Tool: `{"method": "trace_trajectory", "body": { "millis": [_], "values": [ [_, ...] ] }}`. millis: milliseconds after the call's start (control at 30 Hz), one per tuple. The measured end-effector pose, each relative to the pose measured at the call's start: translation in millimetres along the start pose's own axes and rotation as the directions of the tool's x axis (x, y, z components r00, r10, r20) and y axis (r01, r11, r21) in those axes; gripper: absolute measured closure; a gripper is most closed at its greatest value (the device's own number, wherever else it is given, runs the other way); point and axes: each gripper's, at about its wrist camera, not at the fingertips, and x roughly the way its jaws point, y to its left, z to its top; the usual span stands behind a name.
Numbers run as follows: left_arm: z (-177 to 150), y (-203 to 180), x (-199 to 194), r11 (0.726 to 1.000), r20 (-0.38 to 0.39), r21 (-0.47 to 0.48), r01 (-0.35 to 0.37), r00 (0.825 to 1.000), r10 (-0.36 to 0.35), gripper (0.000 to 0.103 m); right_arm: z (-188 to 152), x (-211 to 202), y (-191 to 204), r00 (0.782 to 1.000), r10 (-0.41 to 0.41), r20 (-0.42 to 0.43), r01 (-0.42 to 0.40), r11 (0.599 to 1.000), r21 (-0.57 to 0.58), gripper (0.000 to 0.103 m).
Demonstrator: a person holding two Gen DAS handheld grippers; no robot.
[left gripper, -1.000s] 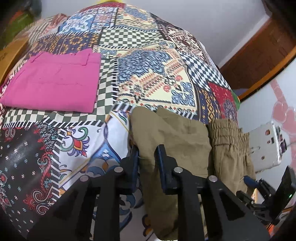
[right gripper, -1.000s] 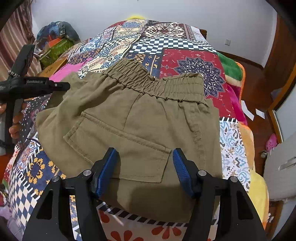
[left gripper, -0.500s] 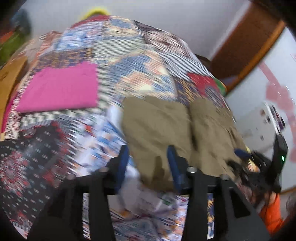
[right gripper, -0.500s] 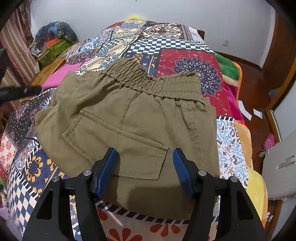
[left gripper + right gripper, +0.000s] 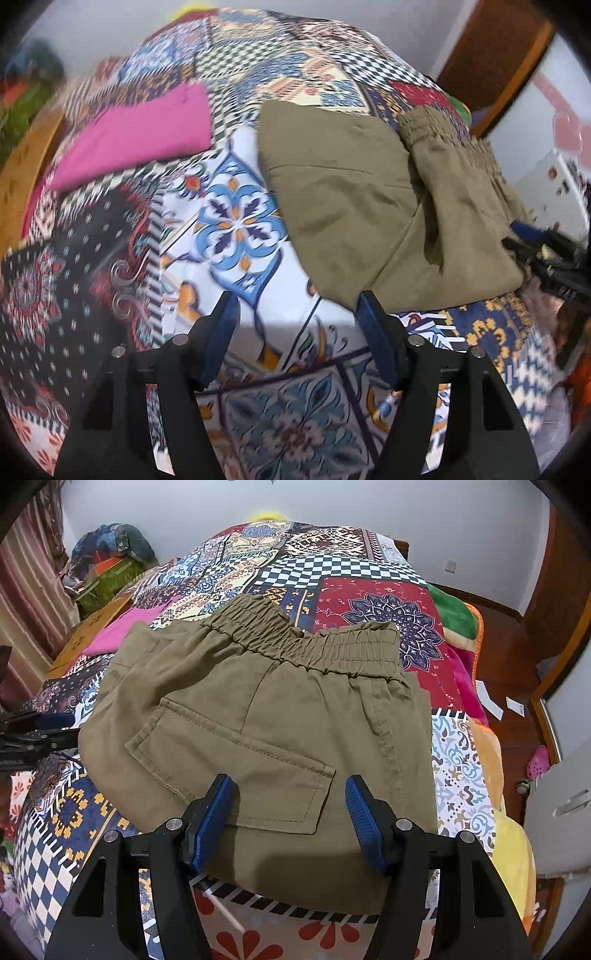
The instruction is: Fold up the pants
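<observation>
The left gripper [image 5: 295, 317] has let go of the olive pants [image 5: 266, 731] and backed off, its jaws now wide apart over the quilted bed [image 5: 229, 221], so this fold looks finished. The right gripper [image 5: 290, 805] hovers with jaws apart above the folded bundle's back pocket. A pink garment [image 5: 140, 129] lies far ahead-left, clear of any next move.

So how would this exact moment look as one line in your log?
stage: pants folded | olive pants: lying on quilt | left gripper: open, off cloth | right gripper: open, over pocket
</observation>
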Motion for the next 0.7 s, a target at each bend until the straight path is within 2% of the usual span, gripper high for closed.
{"method": "trace_trajectory", "body": {
  "millis": [67,167,267,333,433,467,600,633,700],
  "values": [
    [7,1,-7,1.0,0.021,-0.003,0.001,1.0,0.0,0.038,0,0,1,1.0,-0.001,0.003,0.001,1.0,0.002,0.045],
    [29,-9,-21,1.0,0.101,0.017,-0.002,0.995,0.001,0.038,0,0,0,1.0,0.003,0.002,-0.003,1.0,0.006,0.044],
    [59,-20,-13,0.999,0.119,0.045,0.004,0.993,-0.009,0.038,1,0,1,1.0,0.005,0.002,-0.005,1.0,0.006,0.044],
    [79,-26,0,0.999,0.108,0.053,0.005,0.994,-0.01,0.038,0,1,0,1.0,0.008,0.003,-0.008,1.0,0.008,0.044],
    [98,-33,25,0.995,0.056,0.054,0.089,0.994,-0.092,0.038,0,1,-1,1.0,0.014,0.005,-0.014,1.0,0.008,0.043],
    [102,-36,33,0.994,0.041,0.07,0.089,0.995,-0.092,0.038,0,1,-2,1.0,0.017,0.005,-0.017,1.0,0.008,0.043],
    [105,-52,65,0.984,0.027,0.175,-0.044,0.999,0.04,0.037,-1,2,-4,1.0,0.028,0.005,-0.028,1.0,0.009,0.043],
    [108,-49,72,0.982,0.027,0.177,-0.071,0.997,0.068,0.037,-1,2,-4,1.0,0.03,0.005,-0.03,1.0,0.009,0.043],
    [117,-34,79,0.99,0.02,0.128,-0.061,0.998,0.059,0.037,-1,3,-4,0.999,0.034,0.006,-0.034,0.999,0.009,0.043]
  ]
}}
